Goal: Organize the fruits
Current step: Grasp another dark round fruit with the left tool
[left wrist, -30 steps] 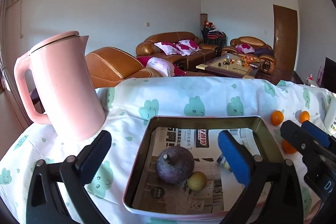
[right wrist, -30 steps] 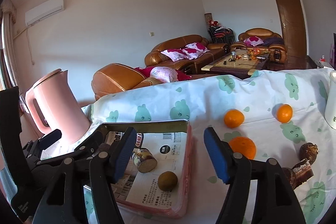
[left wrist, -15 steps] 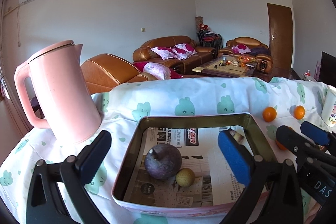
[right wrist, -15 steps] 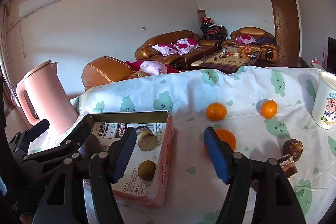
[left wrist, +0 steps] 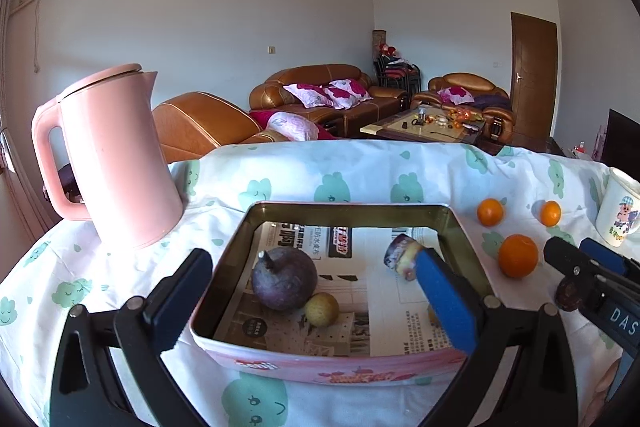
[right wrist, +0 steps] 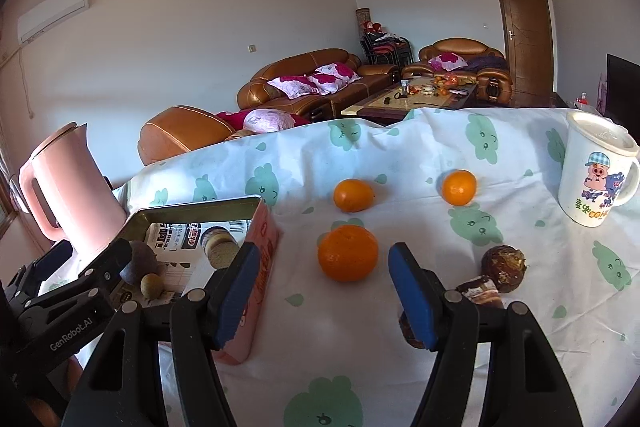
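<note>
The fruits lie partly in a tin and partly loose on the table. The tin (left wrist: pixel 352 215) is a shallow rectangular metal box with rounded corners, a dull gold inside wall and a pink printed outside, lined with flat newspaper; it sits toward the table's left end. Inside it a round, matte dark-purple fruit (left wrist: pixel 285 281) with a short stem rests touching a small smooth yellow-green fruit (left wrist: pixel 322 309). Near the tin's right wall lies a cut fruit piece (left wrist: pixel 400 255) with purple skin and a pale, grainy cut face.

On the cloth right of the tin, the large orange (right wrist: pixel 348 253), round and dimpled, sits nearest the tin. Two small oranges lie farther toward the far edge, one (right wrist: pixel 353 195) left of the other (right wrist: pixel 459 187), well apart. A brown, rough, broken-shelled fruit (right wrist: pixel 503 268) lies to the right of the large orange, with dark broken pieces (right wrist: pixel 480 291) just beside it.

The right gripper (right wrist: pixel 320 295) has its blue-padded jaws spread with nothing between them, the large orange lying just beyond the tips. The left gripper (left wrist: pixel 316 299) hangs over the tin's near wall, its jaws spread wide and empty.

The tablecloth (right wrist: pixel 400 367) is thin, creased white fabric printed with green cloud faces. A smooth pink kettle (left wrist: pixel 112 163) stands at the far left corner; a white cartoon mug (right wrist: pixel 596 175) stands toward the right edge.
</note>
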`<action>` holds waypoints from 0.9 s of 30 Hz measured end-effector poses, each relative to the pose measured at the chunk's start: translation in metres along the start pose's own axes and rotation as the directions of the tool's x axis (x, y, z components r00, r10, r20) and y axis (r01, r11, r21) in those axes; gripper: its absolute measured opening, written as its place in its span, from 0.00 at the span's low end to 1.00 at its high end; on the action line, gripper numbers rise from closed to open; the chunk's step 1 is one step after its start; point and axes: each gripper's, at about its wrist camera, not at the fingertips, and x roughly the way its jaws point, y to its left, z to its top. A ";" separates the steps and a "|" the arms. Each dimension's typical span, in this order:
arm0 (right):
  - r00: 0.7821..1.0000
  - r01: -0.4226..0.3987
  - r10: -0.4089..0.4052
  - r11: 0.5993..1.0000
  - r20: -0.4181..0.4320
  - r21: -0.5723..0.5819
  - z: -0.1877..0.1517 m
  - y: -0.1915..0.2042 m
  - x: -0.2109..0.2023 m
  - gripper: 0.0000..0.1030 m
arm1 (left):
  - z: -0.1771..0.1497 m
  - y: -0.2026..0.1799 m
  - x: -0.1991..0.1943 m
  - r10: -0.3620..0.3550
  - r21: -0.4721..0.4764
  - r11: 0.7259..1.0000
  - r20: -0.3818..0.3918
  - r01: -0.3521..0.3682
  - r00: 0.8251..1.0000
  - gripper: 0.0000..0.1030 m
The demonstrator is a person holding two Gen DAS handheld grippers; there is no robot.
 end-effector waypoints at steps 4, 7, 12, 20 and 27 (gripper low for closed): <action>1.000 0.003 -0.003 1.000 0.003 0.011 0.001 -0.012 -0.006 0.66 | -0.005 -0.014 -0.007 -0.007 0.032 0.999 0.009 0.007 1.000 1.00; 1.000 0.009 -0.009 1.000 0.003 0.011 0.000 -0.023 -0.010 0.66 | -0.008 -0.025 -0.011 -0.025 0.041 0.999 -0.002 0.025 1.000 1.00; 0.999 0.046 -0.047 0.999 0.015 0.015 0.002 -0.048 -0.021 0.66 | -0.013 -0.051 -0.021 -0.057 0.084 0.995 0.003 0.056 0.998 1.00; 0.992 0.123 -0.125 0.988 0.012 0.091 0.003 -0.109 -0.037 0.66 | -0.019 -0.091 -0.034 -0.135 0.170 0.976 0.001 0.133 0.991 1.00; 0.981 0.187 -0.191 0.976 0.027 0.115 0.006 -0.144 -0.052 0.66 | -0.021 -0.127 -0.036 -0.268 0.212 0.937 -0.073 0.277 0.961 1.00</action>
